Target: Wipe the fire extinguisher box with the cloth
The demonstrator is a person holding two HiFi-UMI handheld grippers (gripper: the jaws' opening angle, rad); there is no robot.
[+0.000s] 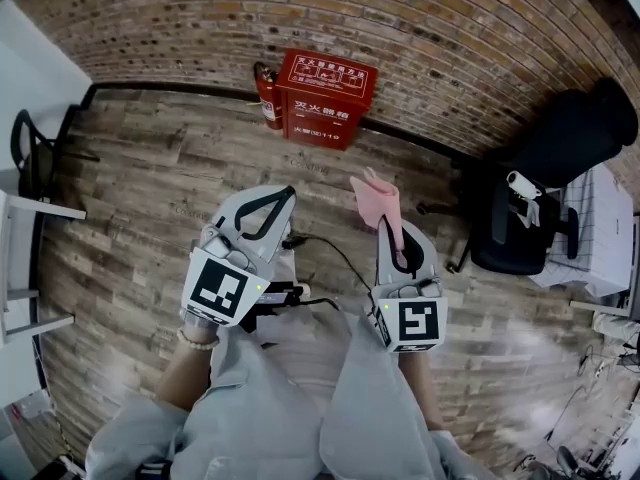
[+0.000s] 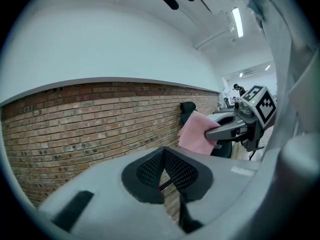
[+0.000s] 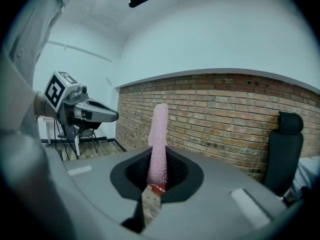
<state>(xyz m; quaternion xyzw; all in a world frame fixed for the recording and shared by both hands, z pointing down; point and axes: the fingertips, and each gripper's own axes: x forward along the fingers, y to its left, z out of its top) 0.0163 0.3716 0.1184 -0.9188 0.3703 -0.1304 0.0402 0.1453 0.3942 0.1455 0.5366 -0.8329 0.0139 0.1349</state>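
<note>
cloth [image 3: 160, 134] in right gripper [image 3: 158, 174] jaws; red fire extinguisher box [image 1: 327, 98] with "119"

A brick wall [image 1: 300, 18] runs along the far side, and a black baseboard [image 1: 170, 90] marks where it meets the wood-plank floor [image 1: 130, 218]. Above the brick the wall is plain white plaster [image 2: 100, 44], rising to a white ceiling [image 2: 215, 14] with a lit tube lamp [image 2: 237, 21]. At the floor's right edge a black office chair [image 1: 530, 218] stands near the brick, just beside a white desk [image 1: 600, 218]. At the left edge a black chair [image 1: 35, 153] stands by a white side wall [image 1: 30, 48], near a white-legged table [image 1: 45, 209].
</note>
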